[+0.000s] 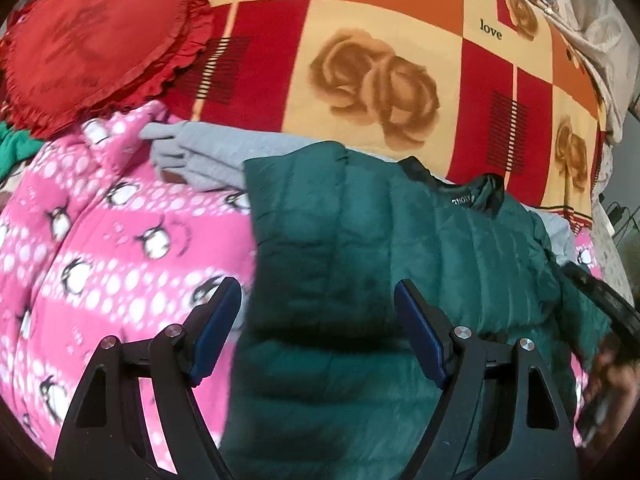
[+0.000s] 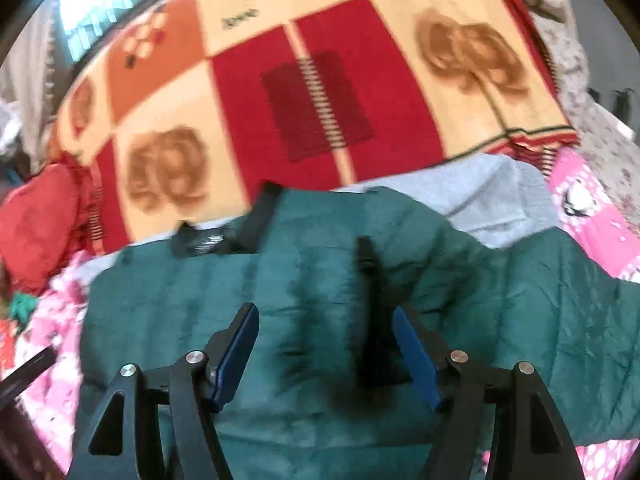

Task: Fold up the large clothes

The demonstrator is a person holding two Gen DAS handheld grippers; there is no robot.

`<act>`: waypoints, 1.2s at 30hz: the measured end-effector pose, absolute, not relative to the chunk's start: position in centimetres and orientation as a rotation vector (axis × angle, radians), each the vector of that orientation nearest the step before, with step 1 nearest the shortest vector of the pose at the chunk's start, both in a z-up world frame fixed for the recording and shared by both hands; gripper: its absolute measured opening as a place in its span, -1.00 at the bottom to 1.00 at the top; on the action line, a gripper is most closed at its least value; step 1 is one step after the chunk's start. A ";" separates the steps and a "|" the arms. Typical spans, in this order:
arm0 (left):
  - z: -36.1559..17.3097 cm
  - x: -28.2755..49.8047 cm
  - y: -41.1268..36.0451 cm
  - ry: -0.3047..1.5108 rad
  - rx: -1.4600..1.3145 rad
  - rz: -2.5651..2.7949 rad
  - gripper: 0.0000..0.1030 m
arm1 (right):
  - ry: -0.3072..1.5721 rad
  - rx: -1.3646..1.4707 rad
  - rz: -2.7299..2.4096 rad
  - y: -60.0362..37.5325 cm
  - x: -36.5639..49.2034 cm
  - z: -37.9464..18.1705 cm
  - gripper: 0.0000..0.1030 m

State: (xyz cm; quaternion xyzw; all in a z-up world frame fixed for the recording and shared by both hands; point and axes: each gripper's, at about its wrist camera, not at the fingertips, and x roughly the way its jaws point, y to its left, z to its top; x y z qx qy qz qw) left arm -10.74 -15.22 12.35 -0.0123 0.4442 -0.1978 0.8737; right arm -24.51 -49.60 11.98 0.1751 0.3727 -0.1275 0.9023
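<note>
A dark green quilted jacket (image 1: pixel 380 248) lies on the bed, partly folded, its black collar (image 1: pixel 476 196) at the far side. It also shows in the right wrist view (image 2: pixel 304 304). A grey garment (image 1: pixel 208 156) lies under it, seen also in the right wrist view (image 2: pixel 472 196). My left gripper (image 1: pixel 318 304) is open and empty just above the jacket's left edge. My right gripper (image 2: pixel 326 320) is open and empty over the jacket's middle. The right gripper's body shows at the left wrist view's right edge (image 1: pixel 608 304).
A pink penguin-print blanket (image 1: pixel 100 240) covers the near bed. A red heart-shaped pillow (image 1: pixel 92 48) lies at the far left. A red, orange and cream rose-pattern blanket (image 1: pixel 380 64) covers the far side.
</note>
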 end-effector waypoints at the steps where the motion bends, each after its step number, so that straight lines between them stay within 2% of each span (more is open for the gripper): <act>1: 12.1 -10.3 -15.8 0.931 -0.037 -0.417 0.54 | 0.791 0.338 -0.226 -48.5 -23.7 11.8 0.31; 7: 8.3 -8.5 -18.8 1.016 0.000 -0.345 0.54 | 0.920 0.271 -0.202 -46.4 -20.2 6.9 0.30; 10: 7.4 -8.9 -19.2 0.993 0.029 -0.345 0.54 | 0.948 0.313 -0.199 -47.2 -19.7 4.7 0.31; 14: 6.8 -9.0 -19.4 0.978 0.058 -0.343 0.55 | 0.958 0.292 -0.197 -46.8 -19.4 4.7 0.38; 16: 6.7 -8.9 -19.3 0.980 0.055 -0.344 0.55 | 0.963 0.304 -0.174 -46.8 -19.1 4.6 0.54; 18: 7.1 -9.2 -19.2 0.978 0.057 -0.345 0.55 | 0.977 0.318 -0.157 -47.2 -19.1 4.5 0.59; 20: 7.9 -9.6 -18.7 0.968 0.045 -0.349 0.55 | 0.998 0.318 -0.180 -46.9 -19.3 5.6 0.58; 26: 10.6 -11.2 -17.1 0.896 0.019 -0.354 0.55 | 0.889 0.357 -0.182 -45.8 -22.4 8.4 0.59; 31: 8.4 -10.7 -17.7 0.985 0.044 -0.342 0.55 | 0.999 0.322 -0.207 -45.2 -21.5 5.0 0.65; 36: 8.1 -11.8 -17.4 0.979 0.055 -0.339 0.55 | 0.940 0.368 -0.194 -45.0 -23.1 7.3 0.65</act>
